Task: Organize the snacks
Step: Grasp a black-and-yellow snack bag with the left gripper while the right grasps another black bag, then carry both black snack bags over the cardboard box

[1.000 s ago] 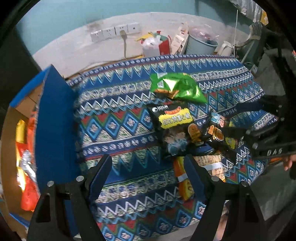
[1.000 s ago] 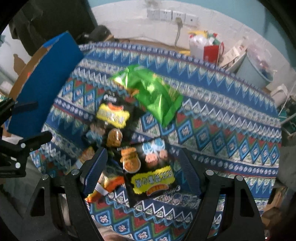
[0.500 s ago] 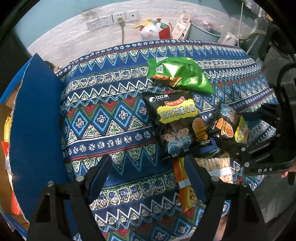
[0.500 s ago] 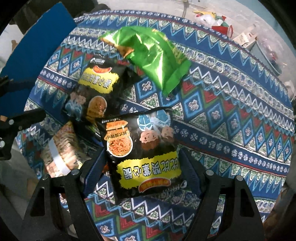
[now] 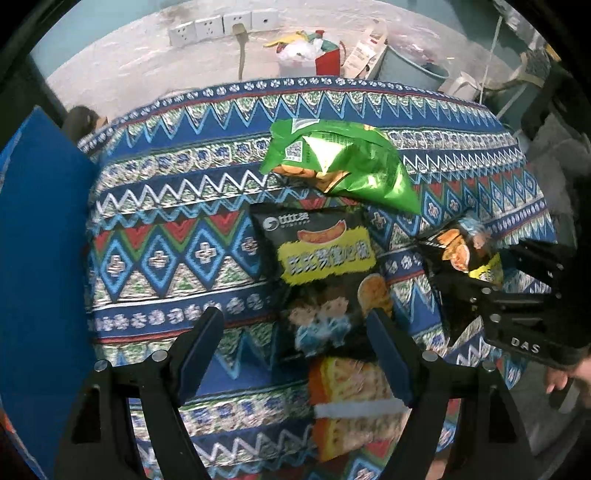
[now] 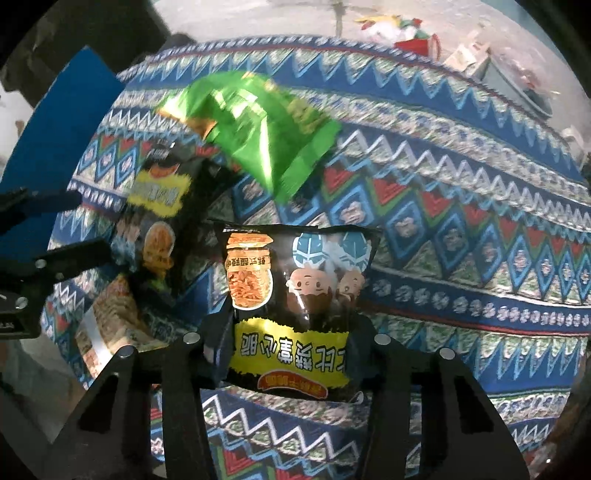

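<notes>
Several snack bags lie on a patterned tablecloth (image 5: 166, 221). My right gripper (image 6: 291, 332) has its jaws closing on a black snack bag (image 6: 295, 280); both pads press its lower sides and the bag is pinched narrower there. The same bag (image 5: 461, 254) shows crumpled at the right of the left wrist view. My left gripper (image 5: 295, 343) hangs open over a second black bag (image 5: 317, 266) and an orange pack (image 5: 351, 402), with its right finger over that bag's edge. A green bag (image 5: 343, 162) lies beyond them.
A blue box flap (image 5: 40, 240) stands at the table's left edge. Behind the table are wall sockets (image 5: 218, 26), a red bag with clutter (image 5: 314, 55) and a grey bucket (image 5: 406, 66). A person's hand (image 5: 565, 376) holds the right gripper.
Both grippers have come down closer to the snacks. The right jaws have narrowed from wide open onto the black bag, which now looks squeezed. The left jaws keep their width.
</notes>
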